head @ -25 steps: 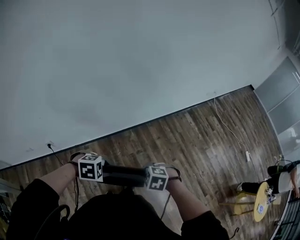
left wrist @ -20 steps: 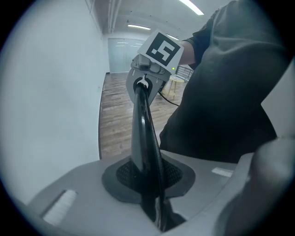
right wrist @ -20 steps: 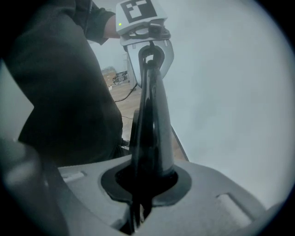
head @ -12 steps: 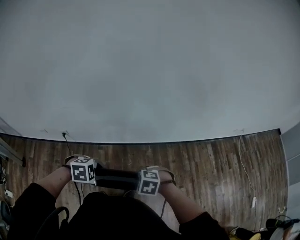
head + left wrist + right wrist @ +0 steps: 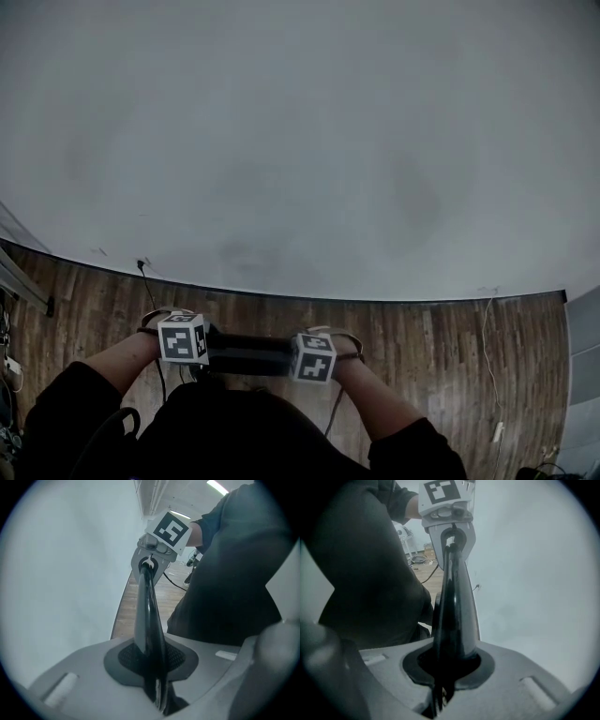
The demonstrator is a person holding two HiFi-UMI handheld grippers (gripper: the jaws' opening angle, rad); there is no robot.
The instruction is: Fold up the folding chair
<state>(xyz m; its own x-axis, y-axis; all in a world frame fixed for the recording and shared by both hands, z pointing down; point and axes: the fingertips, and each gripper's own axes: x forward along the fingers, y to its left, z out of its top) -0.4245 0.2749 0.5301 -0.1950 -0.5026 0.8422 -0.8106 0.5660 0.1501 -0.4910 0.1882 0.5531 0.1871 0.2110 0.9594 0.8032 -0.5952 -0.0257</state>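
Folding chair (image 5: 248, 354): we see only a glossy black rail, probably its top edge, held level above the wooden floor (image 5: 422, 337). Left gripper (image 5: 157, 691), right gripper (image 5: 440, 691): both clamped on it. Risk: the slick rail slips and the chair drops.

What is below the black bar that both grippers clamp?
Under the black bar only the person's dark clothing shows; it covers whatever hangs below. Beyond lies wood floor.
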